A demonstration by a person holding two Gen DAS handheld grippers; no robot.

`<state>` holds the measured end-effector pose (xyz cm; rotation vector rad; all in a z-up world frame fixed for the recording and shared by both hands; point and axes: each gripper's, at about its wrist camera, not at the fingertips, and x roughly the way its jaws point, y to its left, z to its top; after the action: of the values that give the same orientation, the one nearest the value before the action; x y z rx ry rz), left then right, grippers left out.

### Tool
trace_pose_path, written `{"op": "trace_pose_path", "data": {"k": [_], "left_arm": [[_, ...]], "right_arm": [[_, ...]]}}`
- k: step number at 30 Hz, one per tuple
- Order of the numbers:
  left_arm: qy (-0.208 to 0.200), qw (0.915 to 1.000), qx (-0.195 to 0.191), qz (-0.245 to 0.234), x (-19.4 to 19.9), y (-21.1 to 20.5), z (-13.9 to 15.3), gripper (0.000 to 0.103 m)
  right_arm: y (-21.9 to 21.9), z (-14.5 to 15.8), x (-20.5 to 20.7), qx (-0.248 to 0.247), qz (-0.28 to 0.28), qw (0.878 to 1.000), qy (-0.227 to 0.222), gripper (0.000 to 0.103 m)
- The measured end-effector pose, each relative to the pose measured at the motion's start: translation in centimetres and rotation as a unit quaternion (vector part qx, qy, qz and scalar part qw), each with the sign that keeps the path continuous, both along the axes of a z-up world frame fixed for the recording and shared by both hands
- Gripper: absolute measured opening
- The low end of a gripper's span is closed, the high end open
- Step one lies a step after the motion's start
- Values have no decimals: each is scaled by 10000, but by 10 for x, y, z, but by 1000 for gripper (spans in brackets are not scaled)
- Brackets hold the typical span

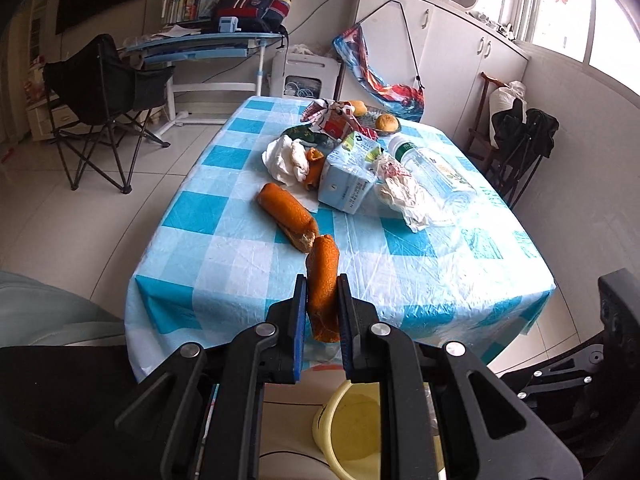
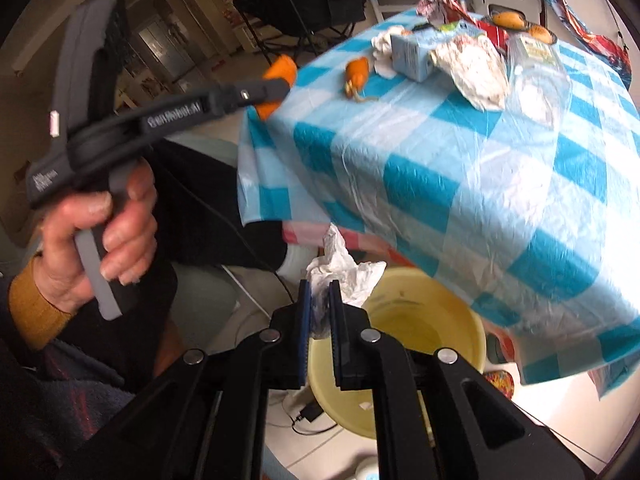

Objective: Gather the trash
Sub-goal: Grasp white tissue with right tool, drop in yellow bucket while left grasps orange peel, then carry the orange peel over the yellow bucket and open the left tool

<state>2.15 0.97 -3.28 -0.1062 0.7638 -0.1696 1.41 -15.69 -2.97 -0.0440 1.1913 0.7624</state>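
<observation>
2 grippers over yellow bin | left gripper jaws clamp orange peel | right gripper jaws pinch crumpled tissue | bench litter awaits.

Setting: a lived-in home, living and dining room combined. We note a dining table under a blue-and-white checked tablecloth, a child's study desk stacked with books and a backpack, a folding camp chair, white cabinets, tiled floor, and a yellow plastic bucket.
</observation>
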Motion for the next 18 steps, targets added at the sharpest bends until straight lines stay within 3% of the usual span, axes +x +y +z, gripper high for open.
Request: {"op": "trace_pose_path", "data": {"k": [2, 4, 11, 18], "left_arm": [[9, 10000, 25, -85, -4, -5, -1, 14], [35, 9998, 59, -172, -8, -9, -2, 14], [181, 9987, 162, -442, -16, -23, -10, 14], [445, 9936, 290, -993, -27, -53, -23, 14]], "right_arm": [[0, -11, 1, -293, -33, 9994, 154, 18], [-5, -15, 4, -437, -212, 9987, 171, 41], [-42, 10, 11, 62, -1115, 9933, -289, 52], [-76, 33, 19, 471, -1999, 9754, -796, 62]]}}
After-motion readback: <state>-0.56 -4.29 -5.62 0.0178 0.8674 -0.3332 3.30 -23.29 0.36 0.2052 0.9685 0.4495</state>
